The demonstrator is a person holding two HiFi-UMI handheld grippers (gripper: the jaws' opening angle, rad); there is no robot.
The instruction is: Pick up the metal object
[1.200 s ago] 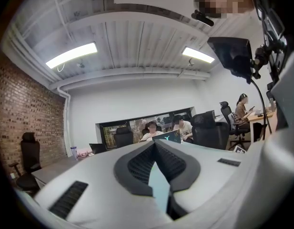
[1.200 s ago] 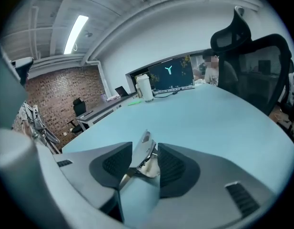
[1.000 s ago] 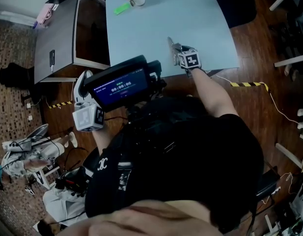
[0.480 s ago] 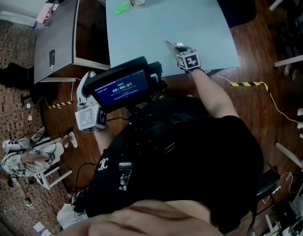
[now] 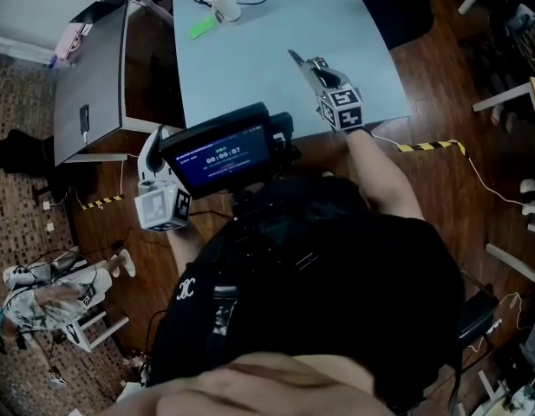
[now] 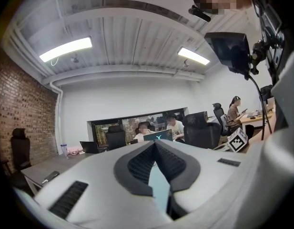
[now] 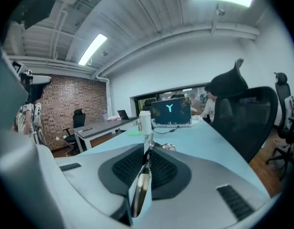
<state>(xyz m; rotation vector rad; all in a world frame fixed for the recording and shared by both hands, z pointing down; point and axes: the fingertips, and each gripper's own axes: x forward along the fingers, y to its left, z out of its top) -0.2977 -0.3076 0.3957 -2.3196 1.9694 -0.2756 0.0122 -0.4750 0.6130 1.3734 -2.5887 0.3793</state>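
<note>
**Metal object clamped in the right gripper, over the blue table**

At far left stands a dark grey desk [image 5: 94, 85] with a phone [image 5: 83, 120] lying on it. Just right of it, off the table's near edge, is the left gripper [image 6: 155, 144]. Its jaws are pressed together at the tips with nothing between them. A small screen [image 5: 224, 156] sits in front of the person, between the two grippers. At the far end of the pale blue table [image 5: 250, 68] are a small green item [image 5: 200, 29] and a white cup [image 5: 222, 2]. Further right, the right gripper [image 7: 147, 152] is over the table's near right part. Its jaws have just been closing and clench the metal object [image 7: 142, 185], a slim shiny piece that runs between the pads and pokes out past the tips.
</note>
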